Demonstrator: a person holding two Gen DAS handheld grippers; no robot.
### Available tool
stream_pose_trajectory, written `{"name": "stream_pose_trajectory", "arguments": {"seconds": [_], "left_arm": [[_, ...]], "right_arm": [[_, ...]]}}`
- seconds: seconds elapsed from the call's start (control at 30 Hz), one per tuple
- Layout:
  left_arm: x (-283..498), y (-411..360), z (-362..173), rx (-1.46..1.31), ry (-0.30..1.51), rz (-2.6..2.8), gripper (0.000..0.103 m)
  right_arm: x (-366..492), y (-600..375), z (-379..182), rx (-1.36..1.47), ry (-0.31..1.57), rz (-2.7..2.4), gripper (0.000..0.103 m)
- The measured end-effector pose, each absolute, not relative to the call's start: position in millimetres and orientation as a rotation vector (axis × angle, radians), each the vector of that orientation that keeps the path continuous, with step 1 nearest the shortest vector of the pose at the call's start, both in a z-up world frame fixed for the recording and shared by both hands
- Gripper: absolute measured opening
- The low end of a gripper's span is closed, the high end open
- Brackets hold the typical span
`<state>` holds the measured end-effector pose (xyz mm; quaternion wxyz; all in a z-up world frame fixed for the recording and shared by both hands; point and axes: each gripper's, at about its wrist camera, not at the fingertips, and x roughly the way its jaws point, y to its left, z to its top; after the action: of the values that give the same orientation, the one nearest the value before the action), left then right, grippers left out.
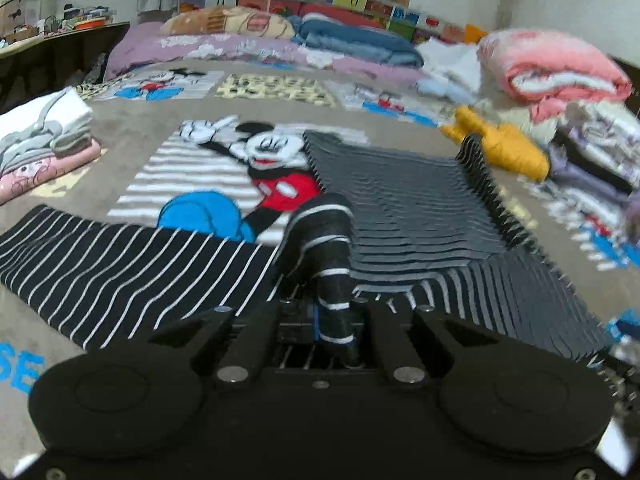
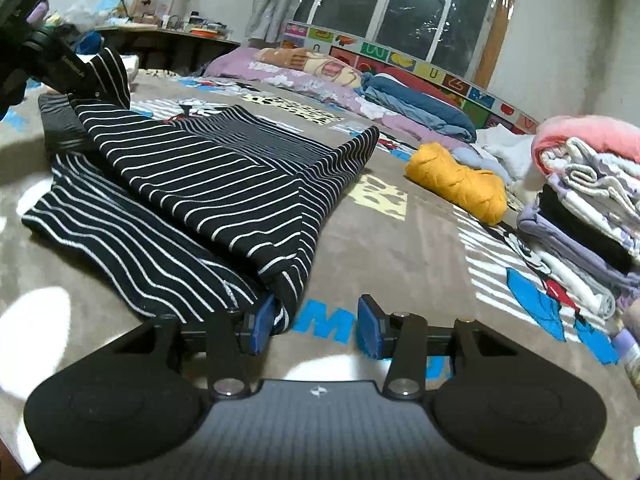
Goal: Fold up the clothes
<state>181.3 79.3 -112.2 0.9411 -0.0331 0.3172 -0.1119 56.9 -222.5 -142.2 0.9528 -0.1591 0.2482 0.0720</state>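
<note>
A black garment with thin white stripes (image 1: 120, 264) (image 2: 224, 184) lies on the Mickey Mouse bedspread (image 1: 208, 184) (image 2: 400, 256), partly folded over itself. My left gripper (image 1: 332, 320) is shut on a bunched edge of the garment that rises between its fingers. In the right wrist view the left gripper (image 2: 60, 64) holds the garment's far corner lifted at the upper left. My right gripper (image 2: 316, 326) is open, its blue pads (image 2: 370, 328) wide apart. The garment's near corner rests against the left pad.
A folded pile (image 1: 44, 140) sits at the bed's left. A yellow garment (image 1: 504, 148) (image 2: 460, 184) lies right of the striped one. A stack of folded clothes (image 2: 592, 208) and a pink blanket (image 1: 560, 68) stand at the right. Pillows and quilts (image 2: 400, 100) line the headboard.
</note>
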Motion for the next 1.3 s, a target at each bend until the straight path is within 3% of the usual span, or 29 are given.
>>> {"name": "stream_pose_trajectory", "arguments": {"seconds": [0.4,0.5,0.57,0.8,1.0,1.03,1.13,1.3], "left_arm": [[179.7,90.9,-122.5,-0.114,0.655,-0.232,0.005],[177.4,96.5,-119.4,-0.136,0.647,-0.222,0.009],[176.4,100.8,-117.7,-0.147,0.642,-0.18,0.022],[164.0,115.0,-100.2,-0.167,0.595,-0.087,0.022],[156.5,47.7,-86.0,0.001,0.562,-0.254,0.022],[155.3,36.5,-83.6,0.03,0.556,-0.282,0.024],[151.6,2.8,-76.5,0.115,0.537,-0.365,0.045],[175.4,-47.7,-69.5,0.157,0.552,-0.457,0.045]], "right_arm": [[48.2,-210.0,-133.3,-0.34,0.43,0.23,0.047],[45.8,-206.9,-130.8,-0.342,0.409,0.252,0.049],[44.2,-204.8,-129.2,-0.344,0.395,0.267,0.055],[62.2,-204.7,-138.0,-0.256,0.437,0.378,0.058],[54.8,-211.8,-129.0,-0.179,0.388,0.45,0.058],[54.5,-217.1,-126.2,-0.137,0.388,0.441,0.058],[51.6,-231.3,-119.5,-0.069,0.392,0.428,0.059],[56.4,-239.0,-116.7,-0.038,0.36,0.423,0.059]]}}
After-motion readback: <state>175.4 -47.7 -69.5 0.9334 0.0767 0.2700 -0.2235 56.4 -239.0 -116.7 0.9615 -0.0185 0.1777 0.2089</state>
